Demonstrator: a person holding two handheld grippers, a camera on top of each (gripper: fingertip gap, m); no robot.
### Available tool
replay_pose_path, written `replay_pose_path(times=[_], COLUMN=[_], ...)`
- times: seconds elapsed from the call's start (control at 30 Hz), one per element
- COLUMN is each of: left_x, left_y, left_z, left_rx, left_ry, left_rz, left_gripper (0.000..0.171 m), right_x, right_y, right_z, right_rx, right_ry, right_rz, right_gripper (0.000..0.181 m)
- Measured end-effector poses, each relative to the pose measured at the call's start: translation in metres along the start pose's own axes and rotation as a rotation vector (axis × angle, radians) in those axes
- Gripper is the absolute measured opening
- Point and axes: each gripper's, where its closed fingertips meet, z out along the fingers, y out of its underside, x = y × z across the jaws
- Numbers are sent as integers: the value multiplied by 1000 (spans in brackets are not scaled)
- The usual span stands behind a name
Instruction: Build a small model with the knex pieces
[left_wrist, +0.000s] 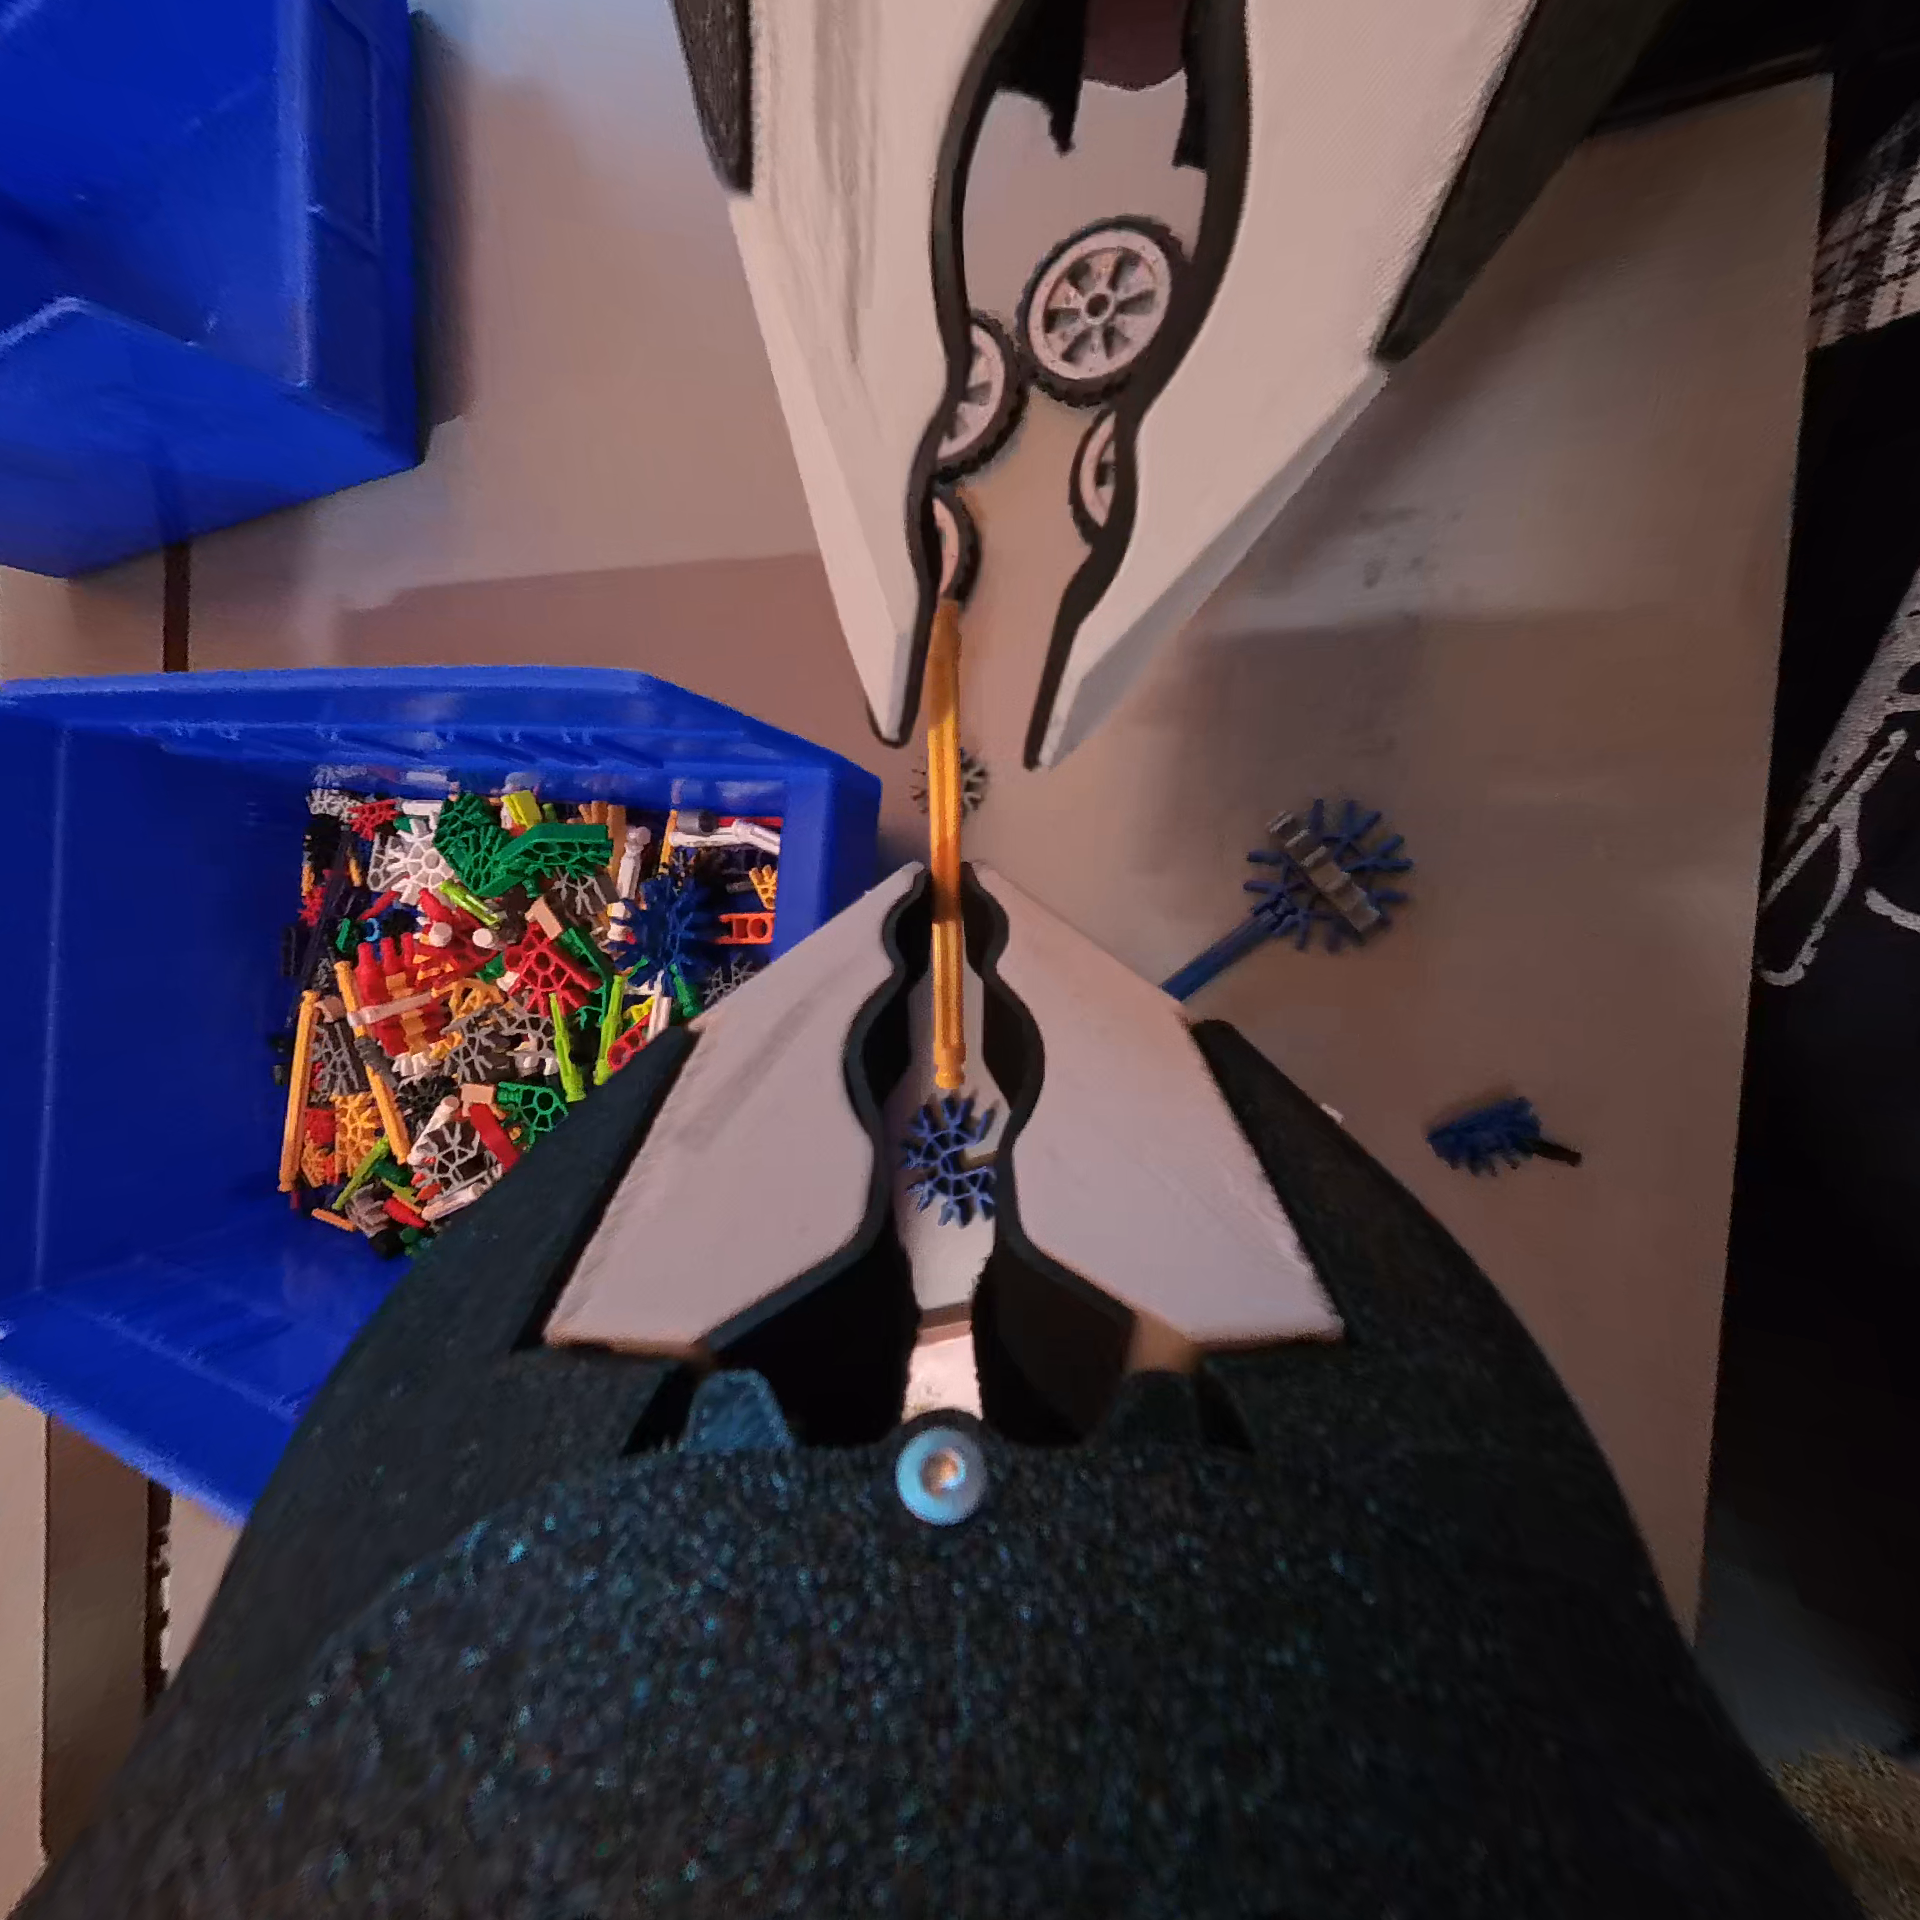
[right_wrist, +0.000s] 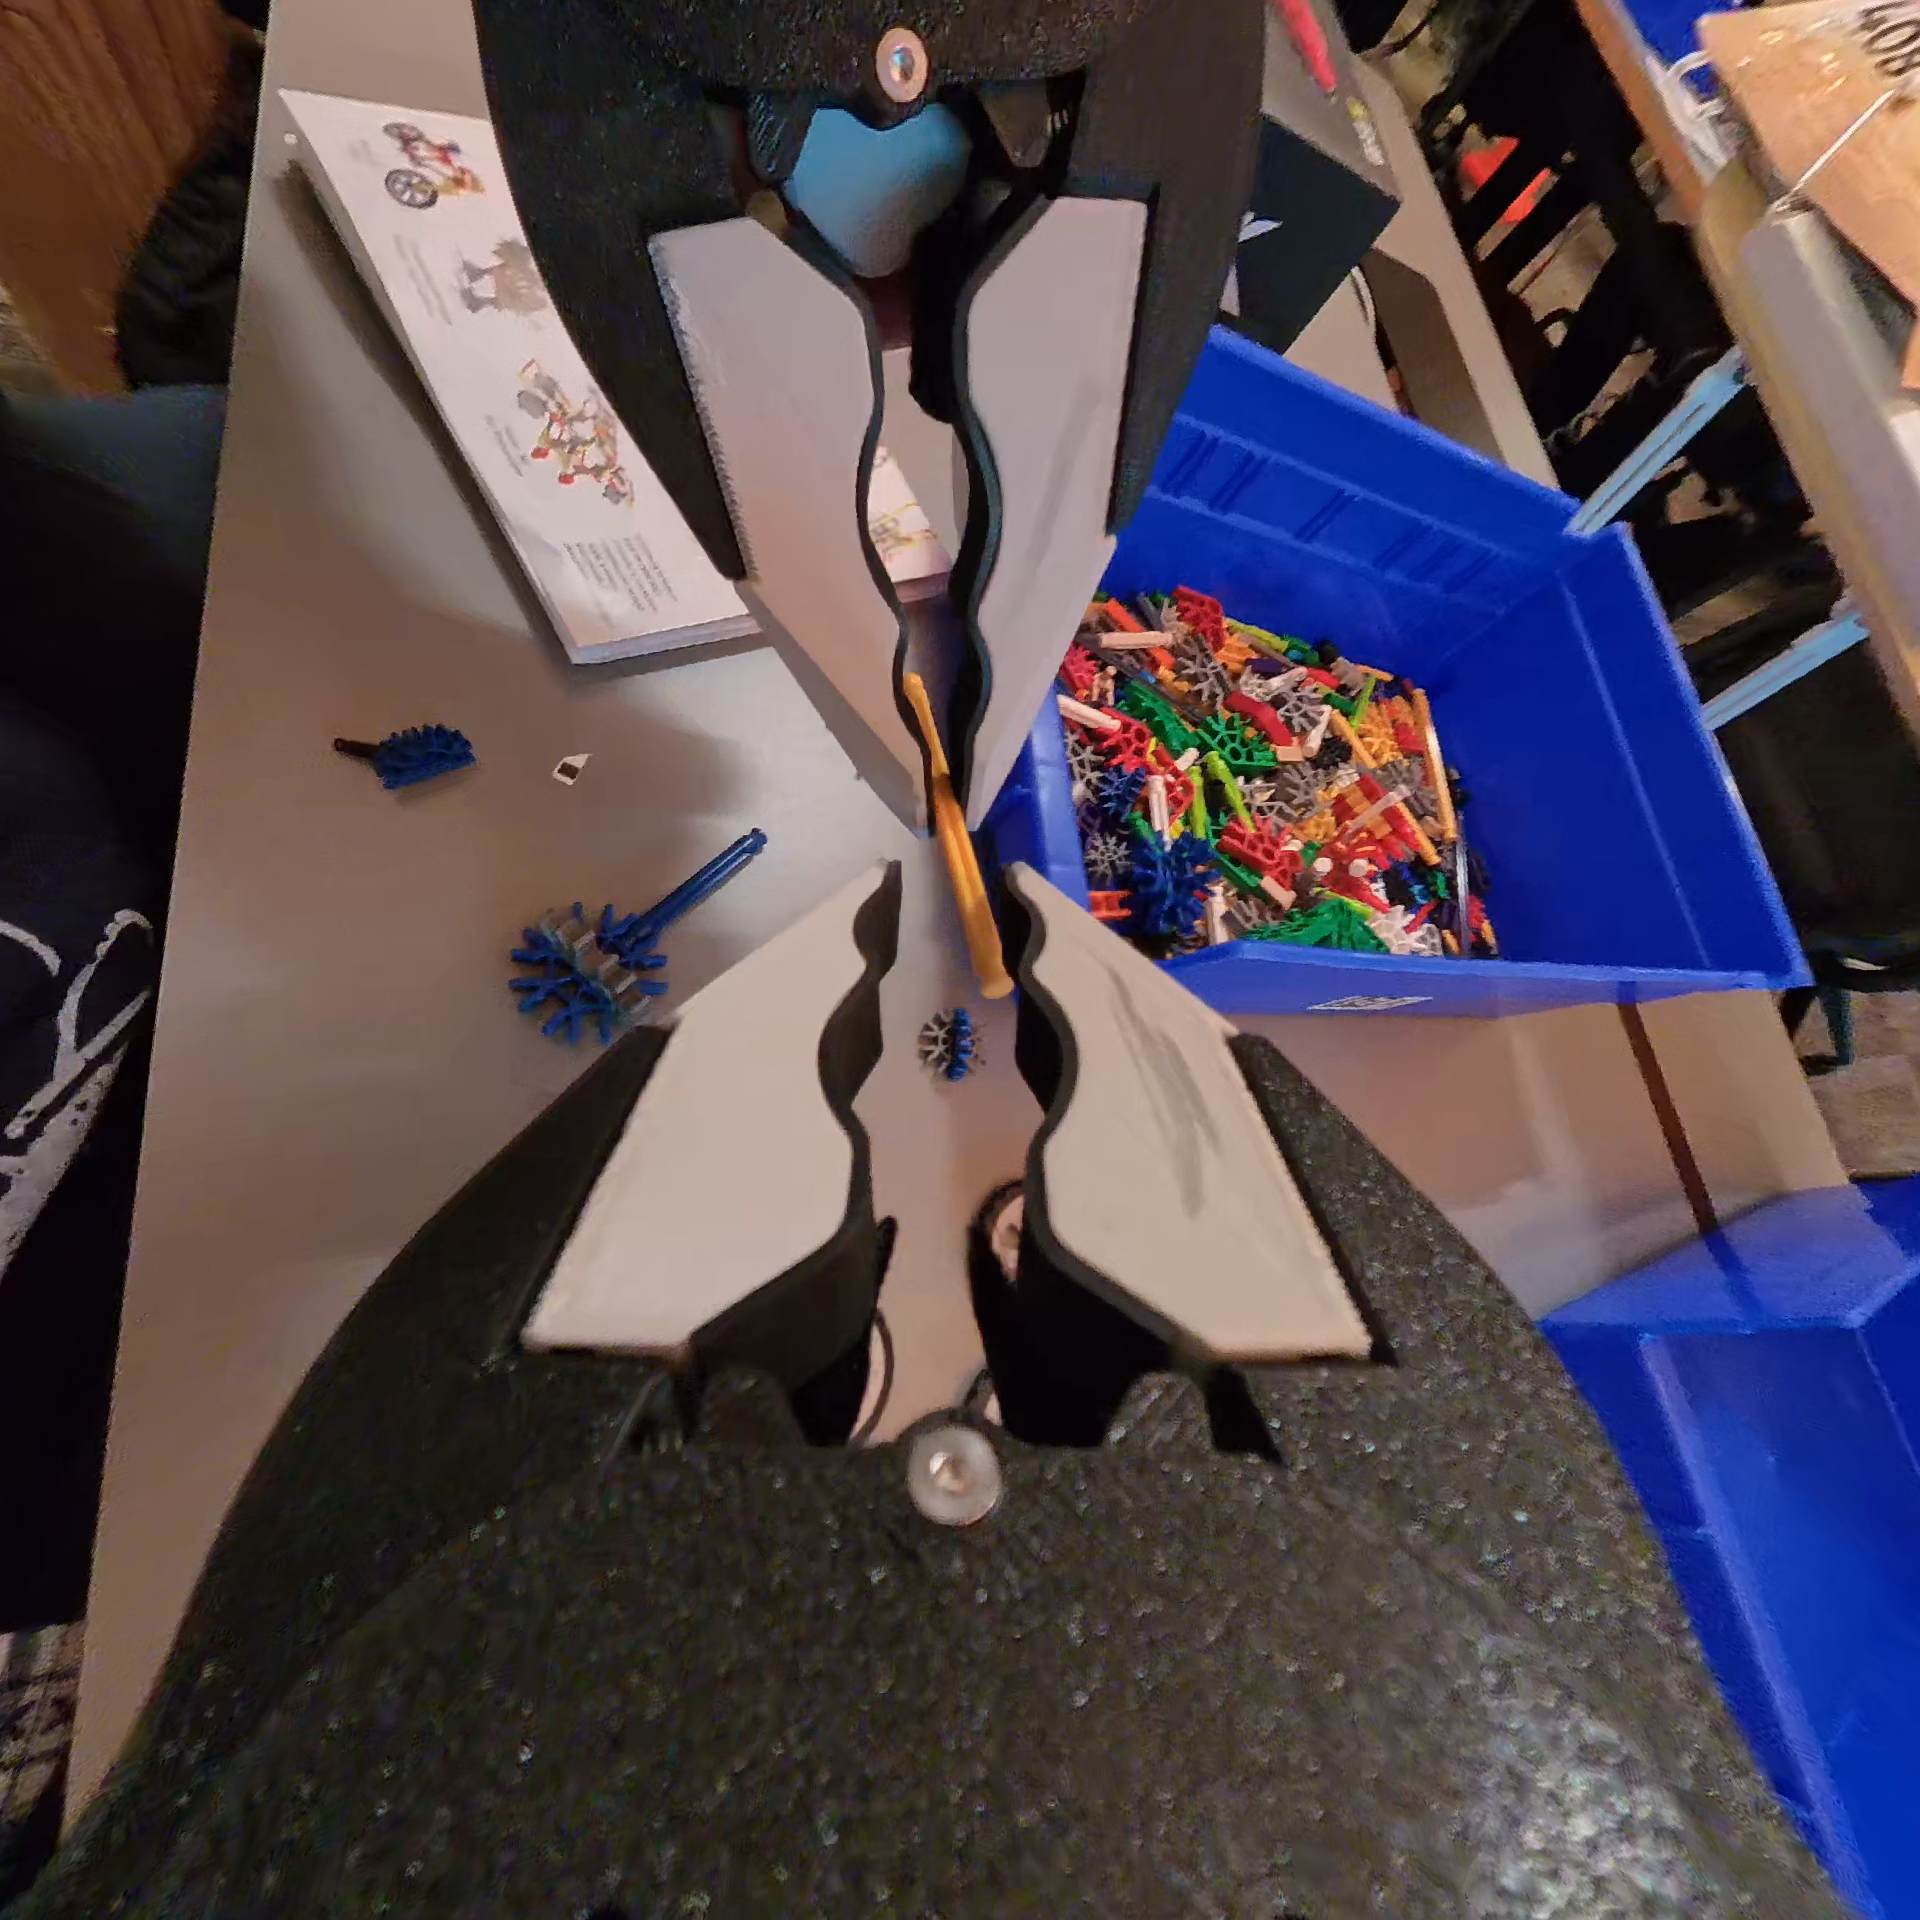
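My left gripper (left_wrist: 948, 878) is shut on a yellow-orange rod (left_wrist: 945, 790) and holds it above the table. My right gripper (right_wrist: 951, 871) faces it tip to tip and is open. The rod (right_wrist: 961, 883) runs between its fingers, close to the right finger (right_wrist: 1039, 935). In the left wrist view the right gripper (left_wrist: 966, 750) comes down from the top, with the rod's far end beside one finger. In the right wrist view the left gripper (right_wrist: 948, 829) comes from the top. A small blue snowflake connector (left_wrist: 951, 1153) lies on the table below them; it also shows in the right wrist view (right_wrist: 951, 1039).
A blue bin (left_wrist: 156, 987) (right_wrist: 1610, 779) of mixed coloured building pieces stands beside the grippers. A blue connector assembly on a rod (right_wrist: 592, 966) (left_wrist: 1320, 883) and a small blue piece (right_wrist: 416, 753) lie on the grey table (right_wrist: 364, 935). Grey wheels (left_wrist: 1101, 312), an open booklet (right_wrist: 520, 395) and a second blue bin (left_wrist: 187, 260) are nearby. Less than 4 cm separates the two grippers' tips. The small blue snowflake connector (left_wrist: 951, 1153) lies around 11 centimeters away from my left fingertips.
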Motion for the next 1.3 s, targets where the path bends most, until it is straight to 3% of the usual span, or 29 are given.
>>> replay_pose_path(times=[0.17, 0.43, 0.7, 0.83, 1.0, 1.3], left_x=[11, 52, 85, 87, 83, 81], left_y=[-1, -9, -3, 6, 8, 13], left_z=[5, 10, 25, 28, 24, 21], left_rx=[21, 93, 97, 61, 86, 128], left_ry=[27, 29, -71, -126, -146, -160], left_rz=[-3, -88, -172, -131, -134, -162], left_gripper=[3, 3, 3, 3, 3, 3], right_x=[-7, -45, -83, -89, -89, -84], right_y=[5, 8, 25, 30, 27, 25], right_z=[6, 3, 5, 8, 13, 19], right_rx=[-15, 20, -38, -79, -84, -94], right_ry=[-21, -133, -250, -290, -292, -286], right_rz=[8, 14, -11, -30, -50, -70], right_gripper=[0, 0, 3, 23, 10, 4])
